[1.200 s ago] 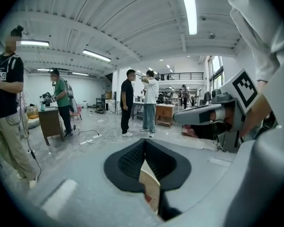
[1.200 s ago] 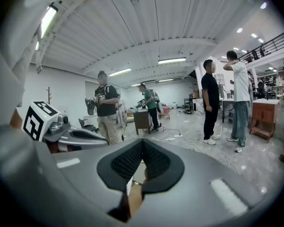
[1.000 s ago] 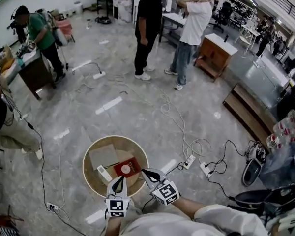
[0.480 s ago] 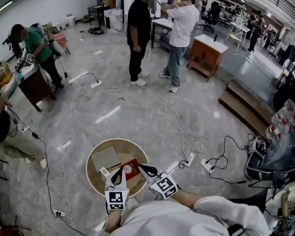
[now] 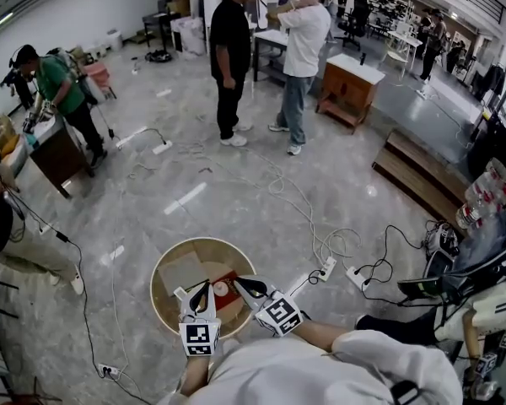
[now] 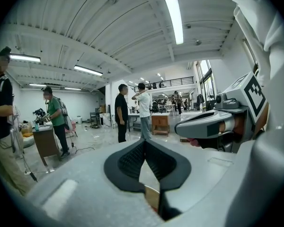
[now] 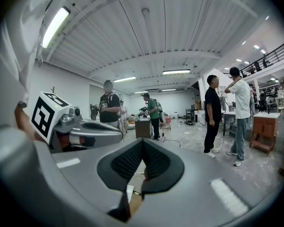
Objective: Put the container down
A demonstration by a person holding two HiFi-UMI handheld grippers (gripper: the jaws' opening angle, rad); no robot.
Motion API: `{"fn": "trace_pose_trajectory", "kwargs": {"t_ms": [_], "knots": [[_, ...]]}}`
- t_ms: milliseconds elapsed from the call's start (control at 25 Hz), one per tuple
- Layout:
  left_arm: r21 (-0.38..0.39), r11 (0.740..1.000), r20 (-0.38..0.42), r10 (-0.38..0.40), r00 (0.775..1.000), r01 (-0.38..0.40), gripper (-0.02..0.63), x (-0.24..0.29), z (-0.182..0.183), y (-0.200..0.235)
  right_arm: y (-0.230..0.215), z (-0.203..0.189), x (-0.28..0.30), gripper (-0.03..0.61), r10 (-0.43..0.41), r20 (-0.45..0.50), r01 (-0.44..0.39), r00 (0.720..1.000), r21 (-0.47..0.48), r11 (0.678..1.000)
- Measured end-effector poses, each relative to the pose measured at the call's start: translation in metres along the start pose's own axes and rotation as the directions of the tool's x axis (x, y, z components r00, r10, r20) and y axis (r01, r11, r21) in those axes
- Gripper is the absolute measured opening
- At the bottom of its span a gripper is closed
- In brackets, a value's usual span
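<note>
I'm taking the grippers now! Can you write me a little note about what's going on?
Left gripper: shut, holding nothing.
Right gripper: shut, holding nothing.
Red container: lies on the round table, close by both grippers' tips. I can't tell if they touch it.
Done: the container looks set down.
Left: probably just draw both grippers back.

Round table (image 5: 204,240): a flat pale sheet (image 5: 183,270) covers its left-centre, low enough to pass over. A slim white device (image 5: 180,294) lies by the left rim, and the container (image 5: 222,288) sits on a red pad (image 5: 228,278) right of centre. The far part of the top is bare. Right of the table, cables and power strips (image 5: 327,269) clutter the floor. A thin cable (image 5: 111,294) runs to its left. Beyond the far rim the floor is open, with people (image 5: 229,57) standing well apart.
</note>
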State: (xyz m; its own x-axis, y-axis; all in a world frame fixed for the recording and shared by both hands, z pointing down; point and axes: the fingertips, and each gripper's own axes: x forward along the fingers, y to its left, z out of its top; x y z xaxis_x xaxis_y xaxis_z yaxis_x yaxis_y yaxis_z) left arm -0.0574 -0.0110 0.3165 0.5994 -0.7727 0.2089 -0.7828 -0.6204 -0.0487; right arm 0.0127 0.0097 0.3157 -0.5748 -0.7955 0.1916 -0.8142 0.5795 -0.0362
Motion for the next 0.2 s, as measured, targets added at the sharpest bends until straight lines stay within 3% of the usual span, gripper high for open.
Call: {"fn": "trace_pose_trajectory", "kwargs": {"t_ms": [200], "knots": [[-0.004,1.0,-0.019,-0.01,1.0,0.01,0.006,0.0035,0.0003,-0.0033,-0.0057,0.0027,-0.0019,0.002,-0.006,-0.007,0.006,1.0,0.002,1.0]]}}
